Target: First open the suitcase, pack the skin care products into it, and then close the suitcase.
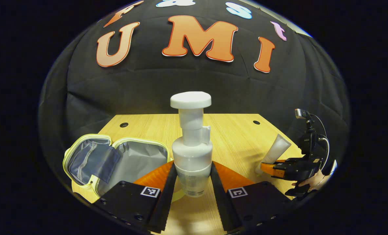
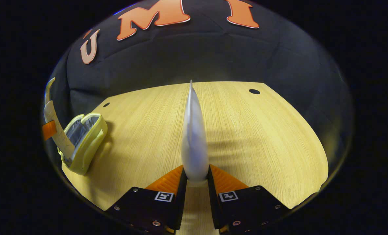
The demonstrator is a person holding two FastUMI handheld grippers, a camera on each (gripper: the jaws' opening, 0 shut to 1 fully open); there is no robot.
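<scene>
Left gripper view: left gripper (image 1: 193,182) pinches the foam pump bottle (image 1: 192,147) low on its rigid body, suitcase (image 1: 115,161) open at nine o'clock. Right gripper (image 2: 195,178) squeezes the soft tube (image 2: 193,137) near its cap; likely light, slippery.

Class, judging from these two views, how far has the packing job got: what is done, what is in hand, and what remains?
Done: the suitcase lies open on the table, its lining bare where visible. In hand: the left tool is shut on a pump bottle; the right tool is shut on a tube. Left: put both inside, then close the suitcase.
</scene>
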